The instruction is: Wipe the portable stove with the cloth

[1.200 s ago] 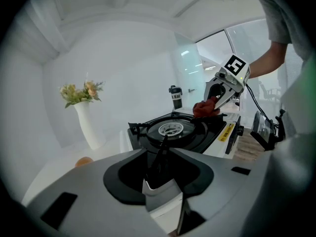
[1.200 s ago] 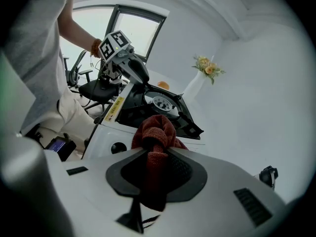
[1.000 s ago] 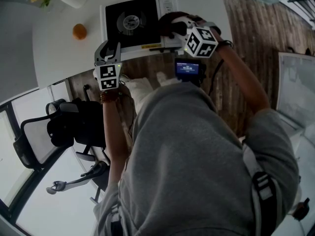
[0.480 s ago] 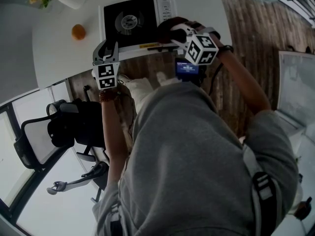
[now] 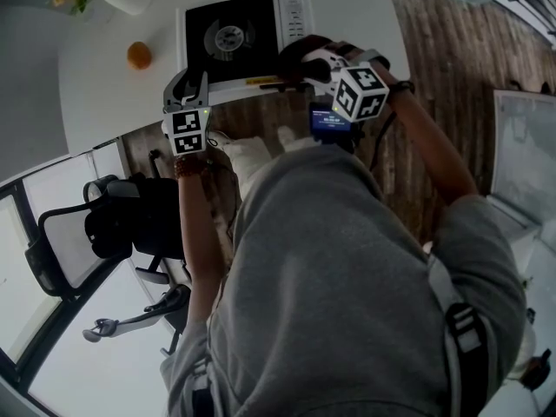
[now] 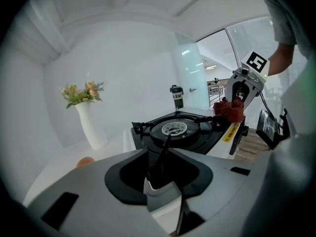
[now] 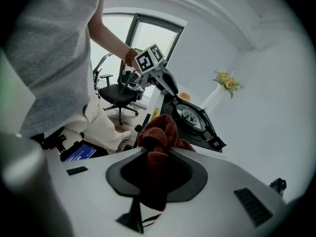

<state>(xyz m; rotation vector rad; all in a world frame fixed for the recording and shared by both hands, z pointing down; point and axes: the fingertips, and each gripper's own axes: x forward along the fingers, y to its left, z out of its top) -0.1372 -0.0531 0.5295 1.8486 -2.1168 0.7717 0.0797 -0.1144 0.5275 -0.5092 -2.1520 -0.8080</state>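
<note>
Working at the portable stove (image 5: 233, 37), set on the white tabletop (image 5: 104, 94) right at its near edge, with an orange (image 5: 139, 56) off to the left and a vase of flowers (image 6: 91, 122) further back. Carrying the red cloth (image 7: 158, 132) in the right gripper (image 7: 154, 157), jaws clamped on a bunched fold and a loose wad spilling out ahead of them. Bringing that wad to the stove's near right corner, by the yellow label; cannot tell whether it touches the surface or hangs just above it. Keeping the left gripper (image 6: 167, 139) near the stove's near left edge, apart from it, jaws pressed together on nothing.

Judging the cloth as soft, light and limp, probably a looped weave, so likely to drag and catch on the raised pan supports around the burner. Best held as here: deep in the jaws, on the thick bunch, not by a thin edge that could slip out. Reckoning the stove as stiff and smooth-topped but light enough to slide on the tabletop under a firm wipe, so bracing it at the near left edge looks sensible.
</note>
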